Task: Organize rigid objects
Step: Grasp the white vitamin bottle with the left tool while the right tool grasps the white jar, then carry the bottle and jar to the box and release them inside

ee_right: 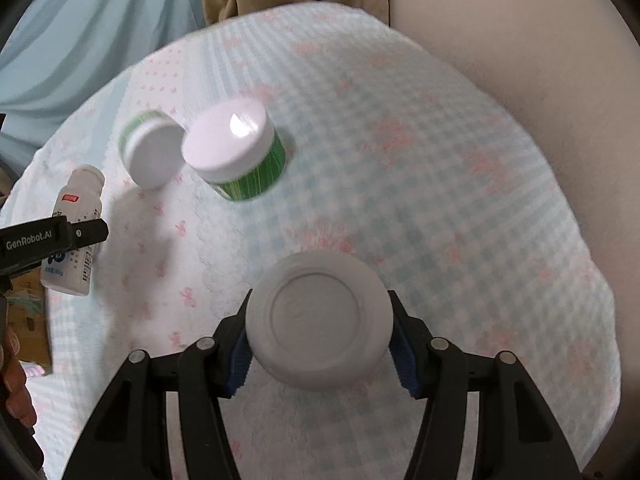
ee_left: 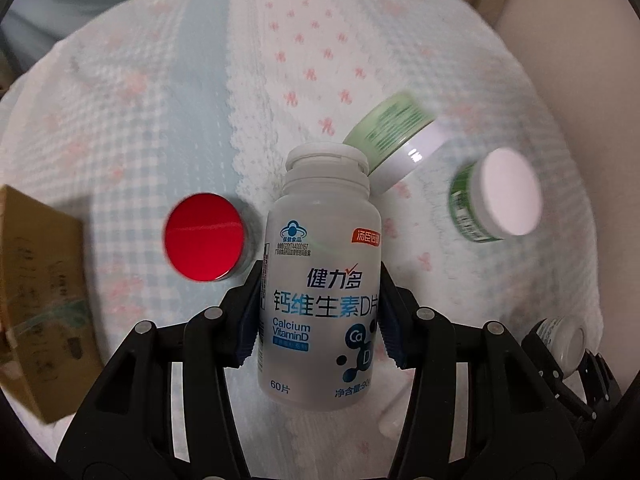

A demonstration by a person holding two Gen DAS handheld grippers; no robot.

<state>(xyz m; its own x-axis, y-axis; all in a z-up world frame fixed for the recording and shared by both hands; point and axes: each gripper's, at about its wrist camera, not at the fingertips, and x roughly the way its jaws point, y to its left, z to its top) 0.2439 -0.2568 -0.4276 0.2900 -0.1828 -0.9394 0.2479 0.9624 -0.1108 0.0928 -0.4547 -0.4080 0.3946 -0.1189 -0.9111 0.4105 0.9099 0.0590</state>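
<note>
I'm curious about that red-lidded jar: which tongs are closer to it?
Left. The left tongs, shut on the calcium bottle, sit right beside the red-lidded jar. The right tongs grip a white-capped bottle; that jar isn't in their view.

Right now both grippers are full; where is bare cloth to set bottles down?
Free: the cloth right of the green jar. Crowded: around the red lid, box and second jar.

From my left wrist view: vitamin bottle (ee_left: 322,272) centre; capped jar (ee_left: 206,236) just left; cardboard box (ee_left: 38,292) at far left. Behind right, a tilted jar (ee_left: 394,140); another jar (ee_left: 496,198) further right. All rest on the quilt (ee_left: 160,100).
</note>
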